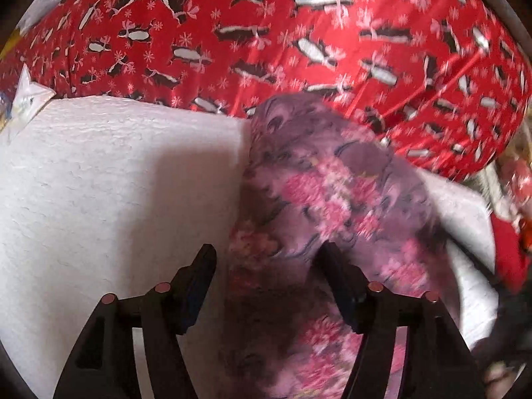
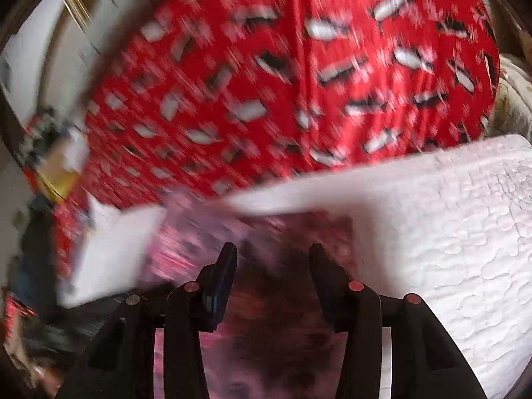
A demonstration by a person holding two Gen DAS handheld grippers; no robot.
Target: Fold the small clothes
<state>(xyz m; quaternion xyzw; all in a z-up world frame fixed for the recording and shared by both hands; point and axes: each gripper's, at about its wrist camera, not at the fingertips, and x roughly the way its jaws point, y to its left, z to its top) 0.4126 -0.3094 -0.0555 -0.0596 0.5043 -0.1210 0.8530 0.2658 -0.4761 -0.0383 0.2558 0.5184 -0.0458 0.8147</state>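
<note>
A small pink and purple patterned garment (image 1: 319,199) lies bunched on a white textured cloth (image 1: 99,183). My left gripper (image 1: 266,252) is open just above the garment's near end, its right finger over the fabric and its left finger over the white cloth. In the right wrist view the same garment (image 2: 199,236) is blurred and runs under my right gripper (image 2: 272,252), which is open with both fingers over the fabric. Neither gripper holds anything.
A red cloth with black-and-white penguin print (image 1: 299,33) covers the surface behind the white cloth, and it shows in the right wrist view (image 2: 266,83) too. Cluttered items (image 2: 50,166) sit at the left edge. A red item (image 1: 508,252) lies at the right.
</note>
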